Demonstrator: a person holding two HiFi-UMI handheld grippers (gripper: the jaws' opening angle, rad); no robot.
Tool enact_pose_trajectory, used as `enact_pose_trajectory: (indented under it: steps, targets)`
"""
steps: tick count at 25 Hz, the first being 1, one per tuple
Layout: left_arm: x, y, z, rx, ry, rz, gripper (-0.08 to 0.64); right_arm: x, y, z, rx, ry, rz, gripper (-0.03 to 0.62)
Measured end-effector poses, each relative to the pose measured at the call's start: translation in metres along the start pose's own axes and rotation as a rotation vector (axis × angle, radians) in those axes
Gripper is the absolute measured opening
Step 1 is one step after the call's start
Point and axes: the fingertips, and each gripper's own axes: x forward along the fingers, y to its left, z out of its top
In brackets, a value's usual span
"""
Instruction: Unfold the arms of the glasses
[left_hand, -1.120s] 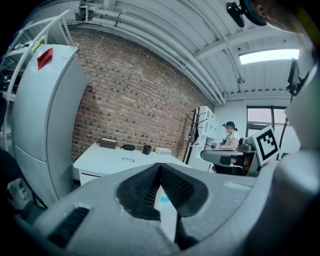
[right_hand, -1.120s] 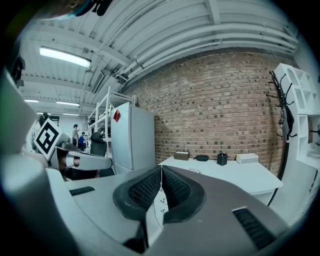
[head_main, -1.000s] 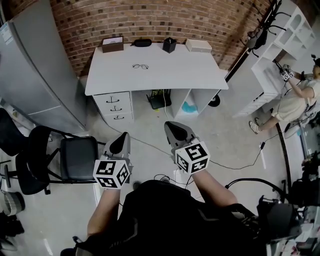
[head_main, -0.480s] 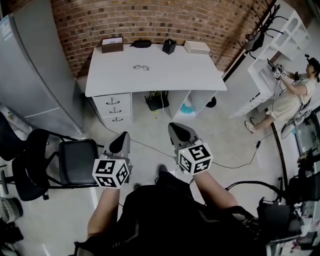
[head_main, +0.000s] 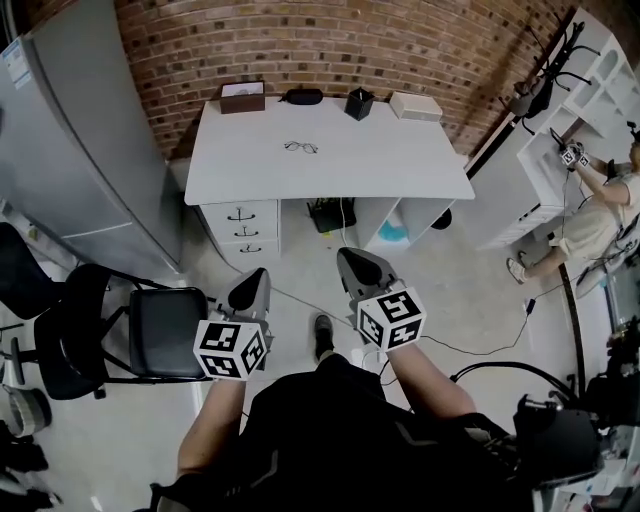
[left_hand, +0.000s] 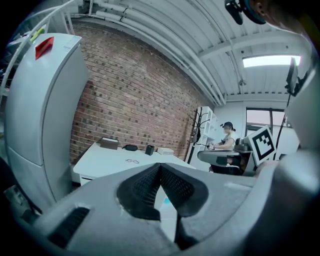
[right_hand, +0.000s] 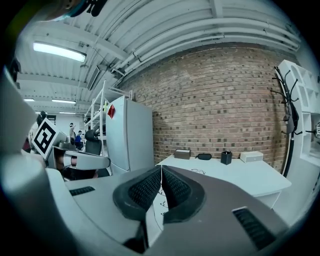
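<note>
While held over the floor, left gripper (head_main: 258, 276): grey jaws pressed together, nothing between them.
Right gripper (head_main: 352, 257): grey jaws likewise closed and empty, level with its partner.
Heading: both point ahead toward the white rectangular desk (head_main: 390, 160) against the brick wall.
Thin wire-framed glasses (head_main: 300, 148): lying on the desk's left-centre top, well apart from both grippers, across open floor.
Nearer hand: neither plainly; the glasses sit roughly between the two lines of approach.
Long axis: runs across the desk, left to right, slightly slanted.
Facing: too small to tell which way the lenses front, or how the arms lie.
</note>
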Motion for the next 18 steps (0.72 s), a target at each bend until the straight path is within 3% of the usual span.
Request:
enact_pose_trajectory:
  steps: [18]
  targets:
    - [0.157,0.017,0.034,-0.003,0.053,0.053,0.009,0.096,-0.139,0.022,0.037,0.008,0.073,0.009]
